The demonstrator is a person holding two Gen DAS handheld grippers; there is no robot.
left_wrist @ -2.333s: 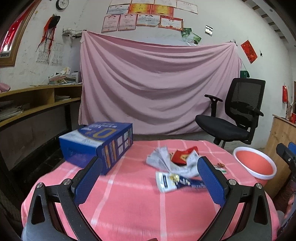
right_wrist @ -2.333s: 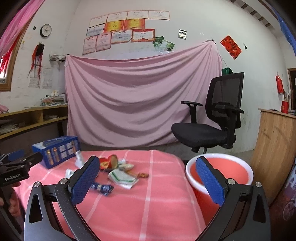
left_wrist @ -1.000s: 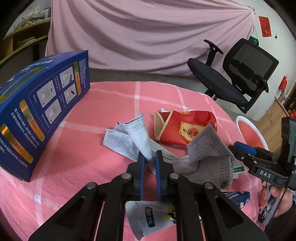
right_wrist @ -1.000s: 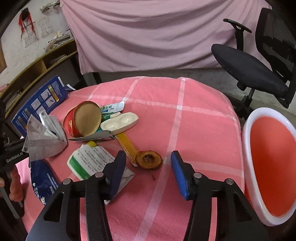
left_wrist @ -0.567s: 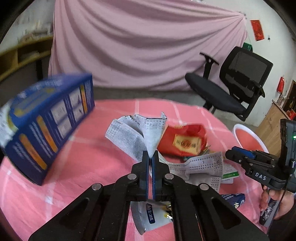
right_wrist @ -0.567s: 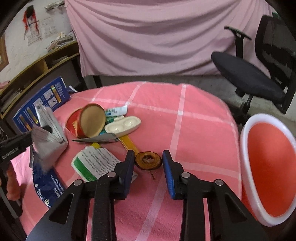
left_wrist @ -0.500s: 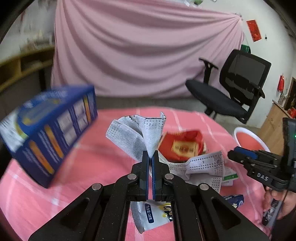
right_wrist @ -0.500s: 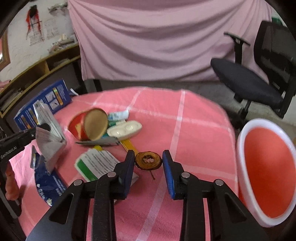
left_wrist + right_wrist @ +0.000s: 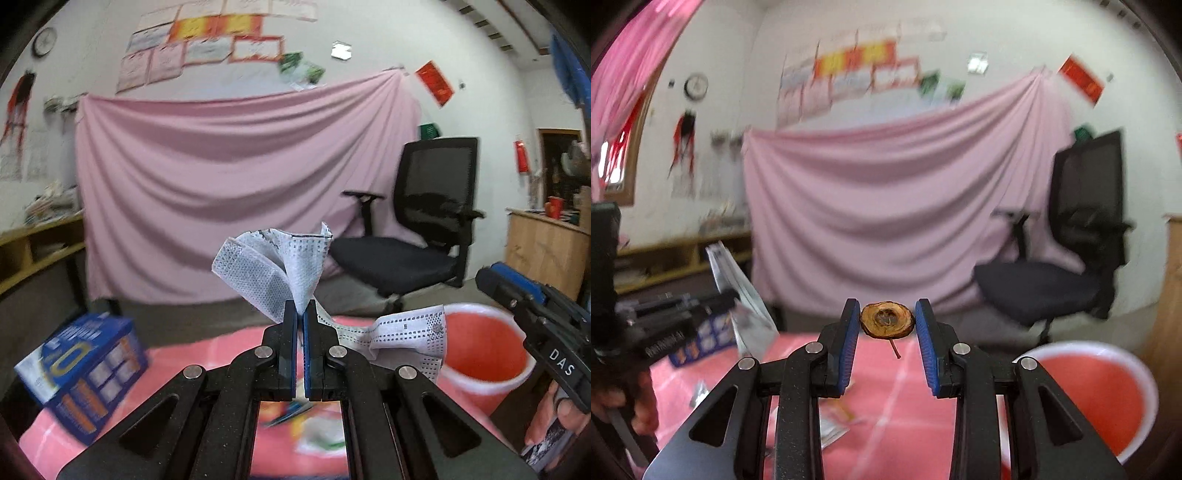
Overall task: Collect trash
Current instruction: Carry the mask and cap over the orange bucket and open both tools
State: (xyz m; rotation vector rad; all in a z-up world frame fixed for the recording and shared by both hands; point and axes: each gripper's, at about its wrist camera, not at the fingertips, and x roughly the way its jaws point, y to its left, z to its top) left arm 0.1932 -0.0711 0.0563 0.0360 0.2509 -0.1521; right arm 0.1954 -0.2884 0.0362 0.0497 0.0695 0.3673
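Note:
My left gripper [image 9: 300,309] is shut on a crumpled grey face mask [image 9: 280,266] and holds it in the air above the pink table; part of the mask [image 9: 406,328] trails to the right. My right gripper [image 9: 887,314] is shut on a round brown dried fruit slice [image 9: 887,320] with a small stem, lifted above the table. The red bin with a white rim [image 9: 484,350] stands at the table's right side; in the right wrist view the bin [image 9: 1086,391] is at lower right. The right gripper also shows in the left wrist view [image 9: 535,321].
A blue box [image 9: 81,365] stands on the pink table [image 9: 886,387] at the left. Wrappers and papers [image 9: 831,424] lie on the cloth. A black office chair [image 9: 417,229] stands behind the table, before a pink curtain. A wooden cabinet [image 9: 543,243] is at the far right.
Both grippers have risen from the table, the left with the mask, the right with the fruit slice it closed on. Both views now look level across the room, with the bin nearer.

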